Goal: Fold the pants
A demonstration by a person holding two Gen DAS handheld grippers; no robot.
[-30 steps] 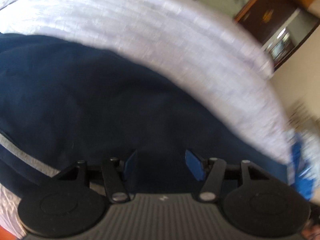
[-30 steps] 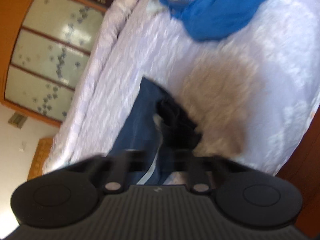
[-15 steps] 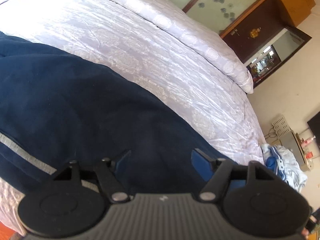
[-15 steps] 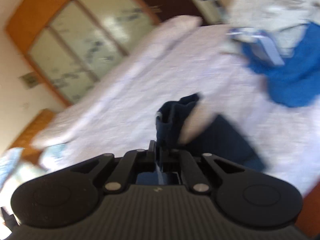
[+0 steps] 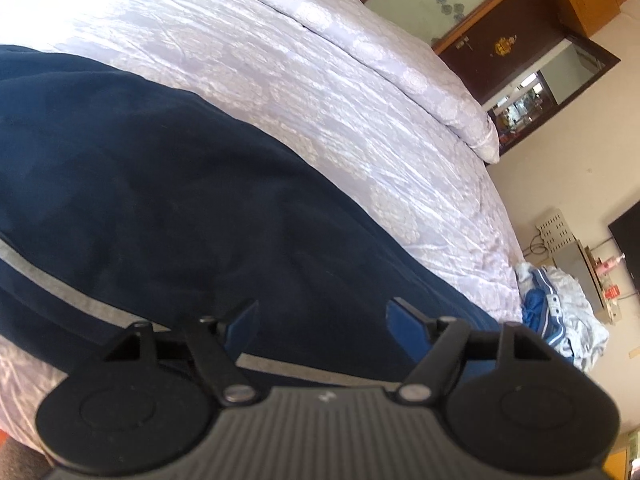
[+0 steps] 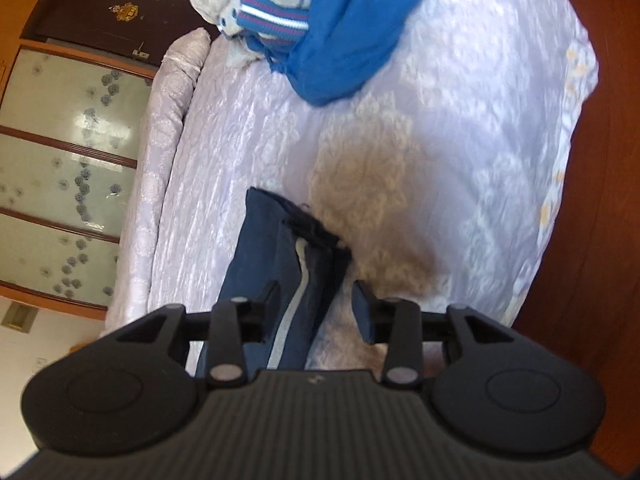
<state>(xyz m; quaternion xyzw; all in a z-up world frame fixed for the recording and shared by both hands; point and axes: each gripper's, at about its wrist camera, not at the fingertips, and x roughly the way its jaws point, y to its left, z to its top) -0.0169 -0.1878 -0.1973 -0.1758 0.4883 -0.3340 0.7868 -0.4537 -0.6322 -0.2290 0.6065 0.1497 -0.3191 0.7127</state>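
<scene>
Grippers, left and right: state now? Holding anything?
Left gripper: open, holding nothing, above the navy pants.
Right gripper: jaws opening, pants leg between them, not gripped.

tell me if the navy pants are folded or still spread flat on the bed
Folded, at least partly: the right wrist view shows the navy pants doubled into a narrow stack, layered leg ends and grey stripe overlapping. How many folds, cannot tell.

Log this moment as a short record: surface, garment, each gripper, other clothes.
surface: bed with pale lilac patterned cover
garment: navy pants with grey side stripe, lying on the cover; leg ends stacked
left gripper: jaws apart above the pants, nothing between the pads
right gripper: jaws opening, over the pant leg, pads not pressing it
other clothes: blue and grey pile at the bed's far end
</scene>
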